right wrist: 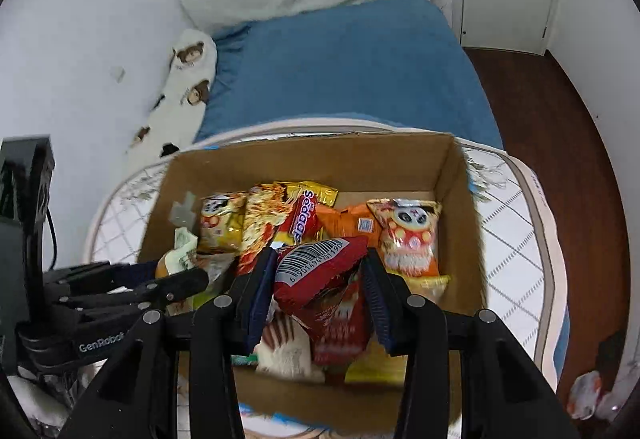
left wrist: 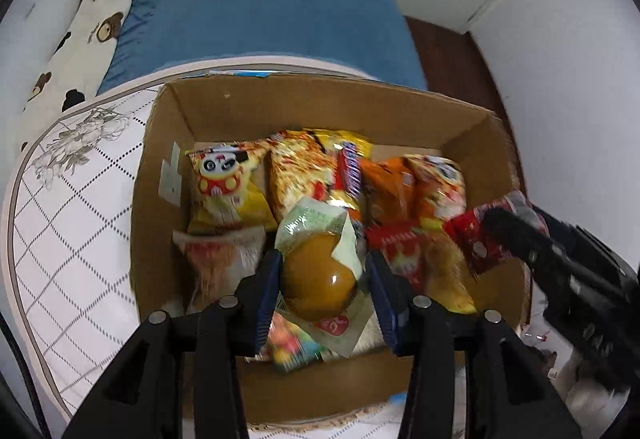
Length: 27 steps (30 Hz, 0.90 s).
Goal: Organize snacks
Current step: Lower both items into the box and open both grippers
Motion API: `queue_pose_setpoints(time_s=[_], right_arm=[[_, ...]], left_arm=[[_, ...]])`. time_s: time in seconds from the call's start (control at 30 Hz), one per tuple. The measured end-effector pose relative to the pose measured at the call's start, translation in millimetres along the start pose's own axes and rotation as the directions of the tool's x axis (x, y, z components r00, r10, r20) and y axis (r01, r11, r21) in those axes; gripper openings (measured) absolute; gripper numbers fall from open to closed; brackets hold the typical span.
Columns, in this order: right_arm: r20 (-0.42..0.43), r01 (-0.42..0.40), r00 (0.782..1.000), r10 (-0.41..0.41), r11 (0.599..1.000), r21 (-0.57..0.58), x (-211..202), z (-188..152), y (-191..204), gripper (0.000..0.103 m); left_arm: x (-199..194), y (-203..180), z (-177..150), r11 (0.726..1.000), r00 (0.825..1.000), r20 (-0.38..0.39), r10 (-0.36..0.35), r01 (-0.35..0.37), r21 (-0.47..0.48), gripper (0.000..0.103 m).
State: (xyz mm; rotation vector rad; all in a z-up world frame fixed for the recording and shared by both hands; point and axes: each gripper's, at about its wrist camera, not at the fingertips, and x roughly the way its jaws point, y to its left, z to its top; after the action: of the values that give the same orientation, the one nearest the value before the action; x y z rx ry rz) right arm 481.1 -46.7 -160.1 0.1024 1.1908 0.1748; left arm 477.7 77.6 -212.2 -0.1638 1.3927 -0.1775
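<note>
Both over the cardboard box (left wrist: 208, 107) on the bed. Left claw (left wrist: 322, 271) clamped on a wrapped bun (left wrist: 320, 275), right claw (right wrist: 320, 275) clamped on a red packet (right wrist: 320, 267), carried above packed snacks (left wrist: 228, 179), presumably for stowing inside.

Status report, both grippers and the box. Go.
Left gripper shut on bun packet. Right gripper shut on red packet. Both over cardboard box. Nothing blocking.
</note>
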Motion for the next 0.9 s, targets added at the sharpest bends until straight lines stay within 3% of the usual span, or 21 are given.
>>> queue_pose_setpoints(time_s=[0.1, 0.13, 0.17, 0.2, 0.23, 0.33, 0.47, 0.67, 0.9], right_arm=[[-0.079, -0.021, 0.997, 0.023, 0.999, 0.03, 35, 7, -5, 0.047], [-0.103, -0.017, 0.994, 0.021, 0.999, 0.037, 44, 8, -6, 0.049], [-0.134, 0.002, 0.991, 0.004, 0.999, 0.045, 54, 9, -9, 0.053], [-0.146, 0.018, 0.989, -0.012, 0.999, 0.046, 58, 8, -11, 0.074], [-0.158, 0.042, 0.987, -0.035, 0.998, 0.043, 63, 6, -13, 0.095], [-0.192, 0.099, 0.977, -0.091, 0.995, 0.031, 73, 1, -19, 0.097], [-0.221, 0.14, 0.966, -0.132, 0.99, 0.024, 79, -5, -27, 0.097], [-0.212, 0.149, 0.967, -0.139, 0.988, 0.031, 72, -11, -36, 0.098], [-0.159, 0.15, 0.977, -0.144, 0.988, 0.023, 42, -23, -33, 0.098]], left_arm=[[18, 9, 15, 0.998, 0.998, -0.028, 0.053, -0.054, -0.026, 0.041], [24, 10, 19, 0.998, 0.997, -0.044, 0.057, -0.058, -0.028, 0.047], [30, 12, 23, 0.997, 0.996, -0.059, 0.072, -0.074, -0.027, 0.059], [33, 13, 24, 0.996, 0.994, -0.064, 0.088, -0.089, -0.027, 0.066], [37, 15, 26, 0.994, 0.992, -0.071, 0.105, -0.107, -0.028, 0.079], [44, 19, 26, 0.992, 0.99, -0.073, 0.122, -0.125, -0.03, 0.083], [56, 24, 23, 0.993, 0.988, -0.106, 0.114, -0.118, -0.029, 0.099], [59, 27, 17, 0.994, 0.989, -0.103, 0.103, -0.106, -0.028, 0.099], [28, 15, -7, 0.995, 0.994, -0.044, 0.102, -0.102, -0.01, 0.099]])
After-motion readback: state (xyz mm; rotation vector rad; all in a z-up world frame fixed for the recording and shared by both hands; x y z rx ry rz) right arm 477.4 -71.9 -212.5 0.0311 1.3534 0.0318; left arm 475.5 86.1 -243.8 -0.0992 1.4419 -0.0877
